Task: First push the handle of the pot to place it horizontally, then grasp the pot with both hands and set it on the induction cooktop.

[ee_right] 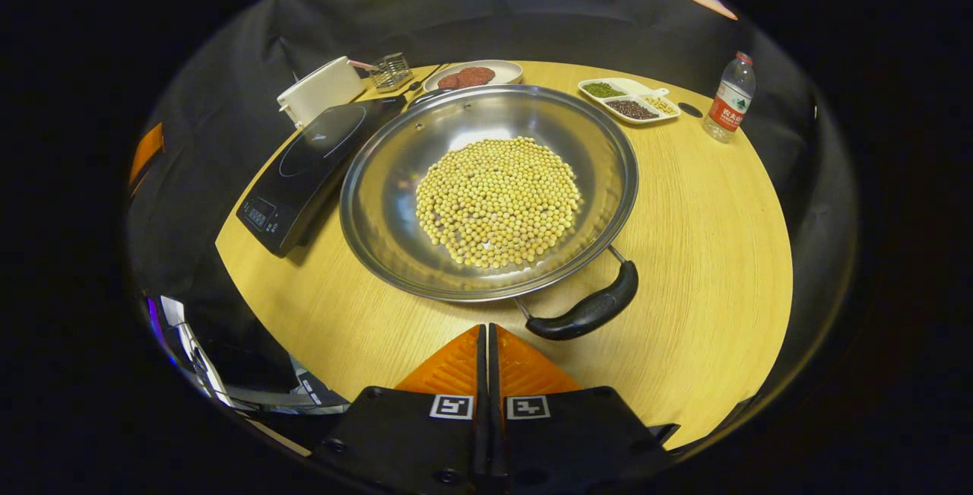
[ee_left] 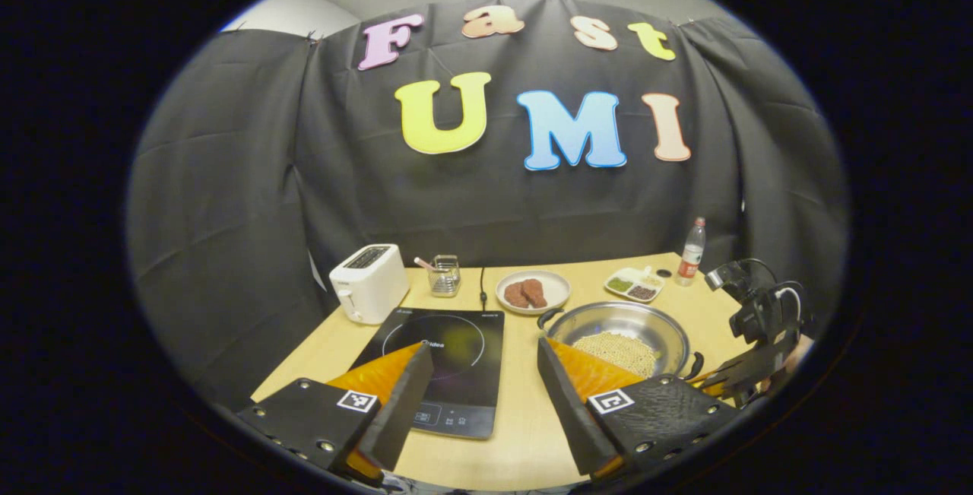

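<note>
Pot (ee_right: 486, 191) full of beans sitting on table right beside induction cooktop (ee_right: 304, 168), not on it yet. Near black handle (ee_right: 589, 312) lying just ahead and slightly right of right gripper (ee_right: 487, 343), fingers pressed together, gripping nothing. Handle axis running diagonal, so sideways nudge looks needed. Left gripper (ee_left: 483, 381) hovering wide open, farther off, pointing between cooktop and pot.

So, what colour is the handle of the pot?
Black; the handle shows best in the right gripper view.

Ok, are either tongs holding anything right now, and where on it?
Nothing is held. The left tongs are open above the table; the right tongs are shut on nothing, just short of the pot's handle.
</note>
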Available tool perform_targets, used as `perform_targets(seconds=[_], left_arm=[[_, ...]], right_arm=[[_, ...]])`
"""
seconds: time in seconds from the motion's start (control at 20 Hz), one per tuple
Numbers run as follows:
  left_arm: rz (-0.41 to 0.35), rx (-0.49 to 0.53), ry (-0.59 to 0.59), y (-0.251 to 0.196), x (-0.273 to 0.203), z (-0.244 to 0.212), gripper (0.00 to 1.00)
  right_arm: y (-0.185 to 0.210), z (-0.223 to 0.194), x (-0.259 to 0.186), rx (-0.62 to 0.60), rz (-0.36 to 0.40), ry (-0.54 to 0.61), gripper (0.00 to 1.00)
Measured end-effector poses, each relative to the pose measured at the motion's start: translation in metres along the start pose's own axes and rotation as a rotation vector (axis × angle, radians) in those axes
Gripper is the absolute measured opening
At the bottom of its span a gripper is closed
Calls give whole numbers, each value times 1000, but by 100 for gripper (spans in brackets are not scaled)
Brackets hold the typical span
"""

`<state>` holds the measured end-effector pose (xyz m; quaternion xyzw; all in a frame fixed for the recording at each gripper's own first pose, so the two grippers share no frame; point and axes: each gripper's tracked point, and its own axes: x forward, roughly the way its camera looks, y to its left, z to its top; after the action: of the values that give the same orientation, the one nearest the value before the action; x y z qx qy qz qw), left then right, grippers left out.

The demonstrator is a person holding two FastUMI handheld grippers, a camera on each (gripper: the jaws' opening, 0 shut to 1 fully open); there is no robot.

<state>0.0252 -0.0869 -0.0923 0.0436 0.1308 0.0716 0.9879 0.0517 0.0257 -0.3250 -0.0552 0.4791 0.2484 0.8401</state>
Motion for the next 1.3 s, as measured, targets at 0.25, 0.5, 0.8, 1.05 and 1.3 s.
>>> perform_targets(seconds=[0.25, 0.5, 0.8, 1.05, 1.3], left_arm=[[36, -12, 30, -1, 2, -9, 82], [39, -9, 53, -13, 8, -12, 82], [8, -22, 86, -47, 18, -22, 85], [-14, -32, 82, -70, 29, -17, 82], [-4, -44, 91, -82, 37, -17, 82]], right_arm=[[-4, 6, 6, 3, 33, 5, 2], [-29, 9, 9, -27, -11, 14, 2], [-63, 15, 8, -38, -58, 13, 2], [-81, 27, 10, -1, -65, 2, 2], [-97, 38, 14, -5, -65, -4, 2]])
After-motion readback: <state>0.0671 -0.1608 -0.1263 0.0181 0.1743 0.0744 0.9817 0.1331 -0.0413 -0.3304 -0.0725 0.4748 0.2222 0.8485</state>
